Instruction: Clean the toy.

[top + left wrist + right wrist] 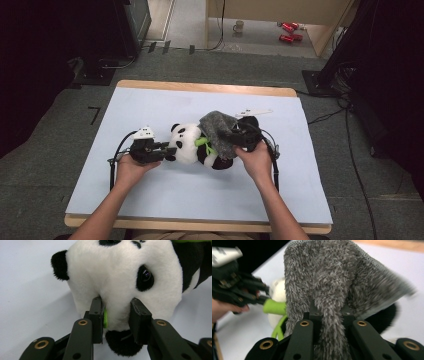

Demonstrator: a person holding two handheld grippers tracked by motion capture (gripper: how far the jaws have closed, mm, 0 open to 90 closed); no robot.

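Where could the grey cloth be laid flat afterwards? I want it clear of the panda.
The pale blue mat is bare along its far strip, its whole near strip toward the table edge, and its right side. The middle is crowded: the panda, the grey cloth pinched by the right gripper, and the left gripper clamping the panda's head.

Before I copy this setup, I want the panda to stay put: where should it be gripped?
Grip the panda by its head, coming in level from the table's left, as the left gripper does now. The toy lies on its side, head toward that hand, and the soft plush squeezes between the pads. That leaves the body free for the right gripper, shut on the grey cloth.
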